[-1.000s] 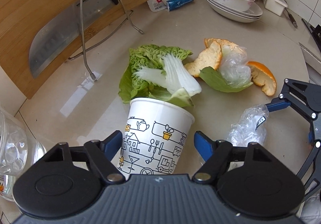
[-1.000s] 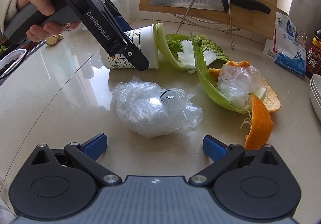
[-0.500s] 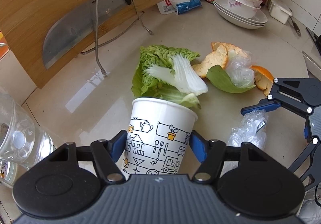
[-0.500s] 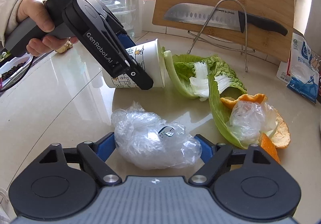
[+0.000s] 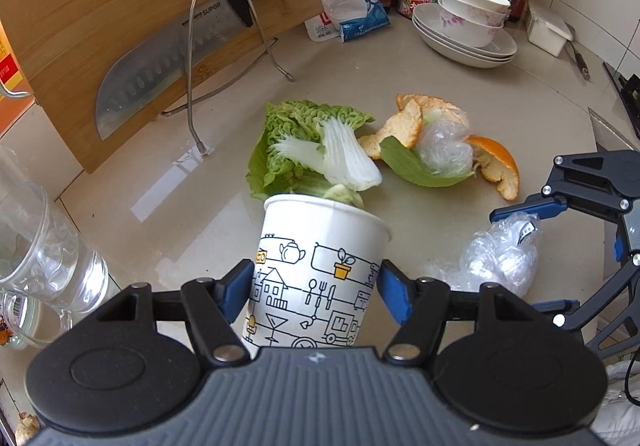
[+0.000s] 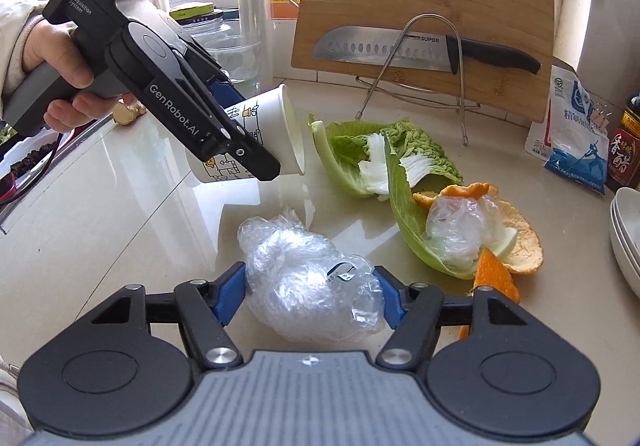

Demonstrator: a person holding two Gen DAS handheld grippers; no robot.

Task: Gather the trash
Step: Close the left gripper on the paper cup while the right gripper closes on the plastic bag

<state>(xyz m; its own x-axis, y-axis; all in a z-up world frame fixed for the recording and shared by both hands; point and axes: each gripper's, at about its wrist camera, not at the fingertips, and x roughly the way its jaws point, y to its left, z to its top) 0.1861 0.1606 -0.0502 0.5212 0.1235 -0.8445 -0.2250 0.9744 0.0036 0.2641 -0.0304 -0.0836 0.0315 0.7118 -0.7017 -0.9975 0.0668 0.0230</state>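
Note:
My left gripper point(image 5: 316, 290) is shut on a white printed paper cup point(image 5: 320, 270) and holds it tilted above the counter, mouth toward the cabbage leaves point(image 5: 308, 142); the cup also shows in the right wrist view point(image 6: 272, 138). My right gripper point(image 6: 310, 292) is shut on a crumpled clear plastic bag point(image 6: 308, 282), also seen in the left wrist view point(image 5: 500, 254). Orange peels point(image 5: 496, 162) and a second wad of plastic point(image 6: 456, 226) lie on a green leaf point(image 6: 404, 214) to the right.
A bamboo cutting board point(image 5: 100, 6) with a knife point(image 5: 168, 58) leans on a wire stand at the back. Glass mugs point(image 5: 36, 258) stand at the left. Stacked bowls and plates point(image 5: 468, 30), sauce bottles and a blue-white packet point(image 5: 348, 6) sit at the back right.
My left gripper closed on the cup and lifted it off the counter. My right gripper moved forward and closed around the plastic bag.

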